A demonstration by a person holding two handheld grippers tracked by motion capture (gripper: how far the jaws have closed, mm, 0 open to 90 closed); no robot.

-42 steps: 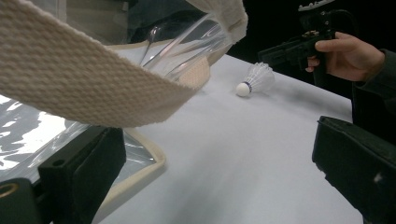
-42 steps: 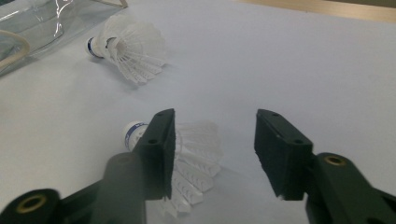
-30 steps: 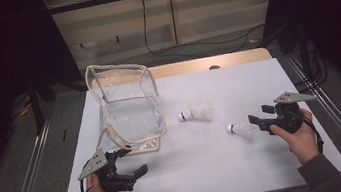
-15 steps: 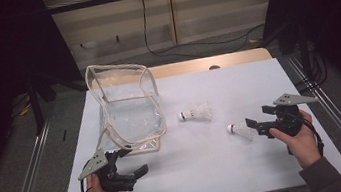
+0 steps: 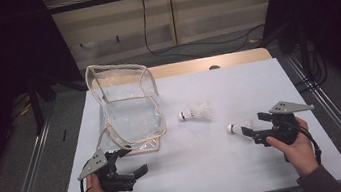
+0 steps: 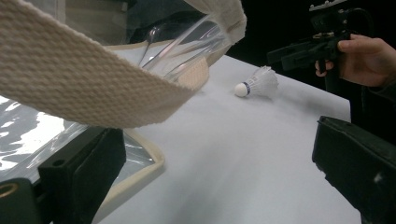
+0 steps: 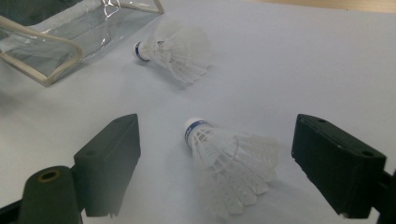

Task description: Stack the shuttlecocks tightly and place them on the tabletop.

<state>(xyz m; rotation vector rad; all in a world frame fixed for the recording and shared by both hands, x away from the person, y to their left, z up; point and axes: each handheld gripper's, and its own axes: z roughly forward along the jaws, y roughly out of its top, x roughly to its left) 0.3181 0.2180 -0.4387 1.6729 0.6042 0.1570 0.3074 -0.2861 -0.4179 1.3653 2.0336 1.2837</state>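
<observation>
On the white table, the right gripper stood wide open around the near shuttlecock, not touching; the left gripper gaped beside the clear bag

Near shuttlecock: white feathers, blue-banded cork, lying on its side on the worktop; second shuttlecock likewise, beside the clear pouch.

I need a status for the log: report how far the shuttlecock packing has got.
Done: nothing packed; the clear bag holds no shuttlecock. In hand: the right gripper is open, its jaws either side of the near shuttlecock, not closed on it. The left gripper is open by the bag's near edge. Left: grasp and bag this one, then the far shuttlecock.
</observation>
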